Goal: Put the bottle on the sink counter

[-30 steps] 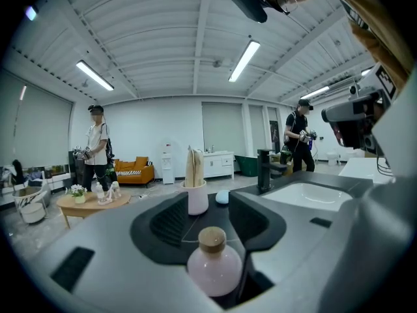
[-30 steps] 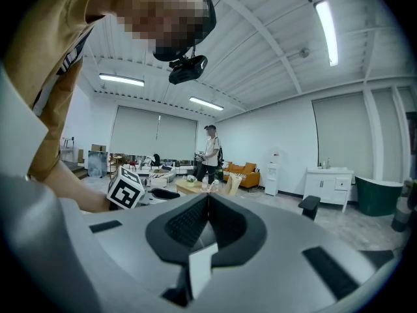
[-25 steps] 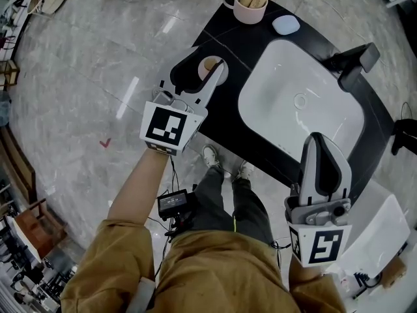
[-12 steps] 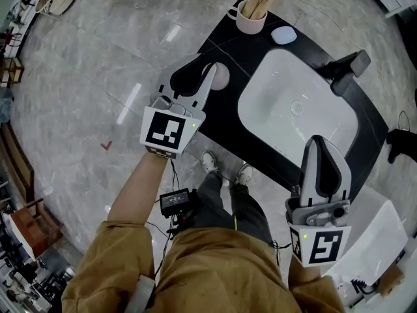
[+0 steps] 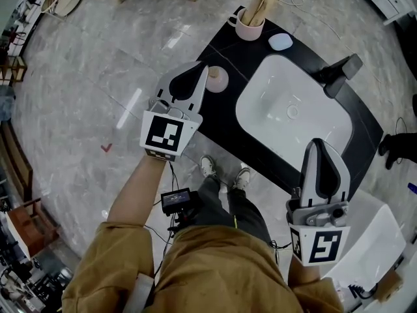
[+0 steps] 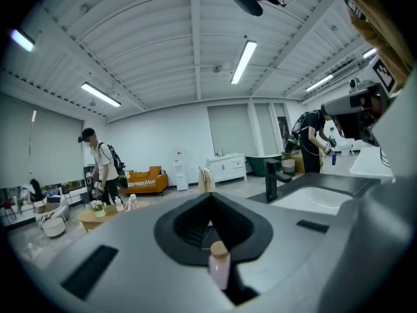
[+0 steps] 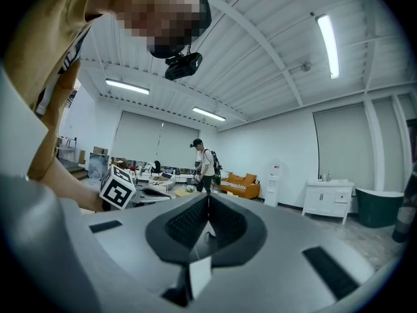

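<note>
On black sink counter (image 5: pixel 221 117): small pink tan-capped bottle (image 5: pixel 216 79), upright.
Left gripper (image 5: pixel 204 71): jaws just closed, empty, beside it.
Right gripper (image 5: pixel 319 145): closed, empty.
Handling: we judge light, tippy; grip mid-body.

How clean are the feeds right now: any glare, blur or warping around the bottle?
Head view: bottle sharp, edges of the scene bowed, glare streaks on the floor. Left gripper view: bottle soft and close, corners dark. Right gripper view: heavy warping, bright ceiling lamp.
</note>
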{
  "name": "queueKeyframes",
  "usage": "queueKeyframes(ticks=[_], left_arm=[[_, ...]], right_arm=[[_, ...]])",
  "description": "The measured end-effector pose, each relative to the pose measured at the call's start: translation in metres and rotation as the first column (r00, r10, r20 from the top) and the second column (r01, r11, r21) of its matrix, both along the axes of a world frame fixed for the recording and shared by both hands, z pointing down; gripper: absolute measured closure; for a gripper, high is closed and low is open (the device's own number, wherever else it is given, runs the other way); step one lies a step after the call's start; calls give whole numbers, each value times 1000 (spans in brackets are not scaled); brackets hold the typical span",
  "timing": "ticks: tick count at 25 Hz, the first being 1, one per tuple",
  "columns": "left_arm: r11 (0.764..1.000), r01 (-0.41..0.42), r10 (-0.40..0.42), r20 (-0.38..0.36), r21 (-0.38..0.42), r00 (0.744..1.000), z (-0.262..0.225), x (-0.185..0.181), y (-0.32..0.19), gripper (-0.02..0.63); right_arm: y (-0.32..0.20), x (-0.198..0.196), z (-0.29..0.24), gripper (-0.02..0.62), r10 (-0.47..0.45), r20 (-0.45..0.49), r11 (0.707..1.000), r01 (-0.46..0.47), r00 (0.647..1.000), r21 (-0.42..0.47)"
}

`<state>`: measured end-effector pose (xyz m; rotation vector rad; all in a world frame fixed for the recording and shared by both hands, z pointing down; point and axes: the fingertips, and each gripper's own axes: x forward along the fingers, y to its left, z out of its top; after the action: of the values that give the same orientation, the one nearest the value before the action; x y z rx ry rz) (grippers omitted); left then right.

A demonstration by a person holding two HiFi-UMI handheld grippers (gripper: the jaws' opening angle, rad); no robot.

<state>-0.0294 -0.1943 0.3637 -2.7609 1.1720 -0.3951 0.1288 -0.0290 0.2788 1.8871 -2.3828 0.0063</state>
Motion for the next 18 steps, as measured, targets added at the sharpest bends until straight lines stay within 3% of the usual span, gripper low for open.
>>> queueKeyframes(ticks=[18], left_arm=[[998, 63, -63, 5, 16, 998, -35, -21, 9, 604]], right_arm=[[10, 11, -25, 591, -14, -25, 999, 15, 1000, 35]])
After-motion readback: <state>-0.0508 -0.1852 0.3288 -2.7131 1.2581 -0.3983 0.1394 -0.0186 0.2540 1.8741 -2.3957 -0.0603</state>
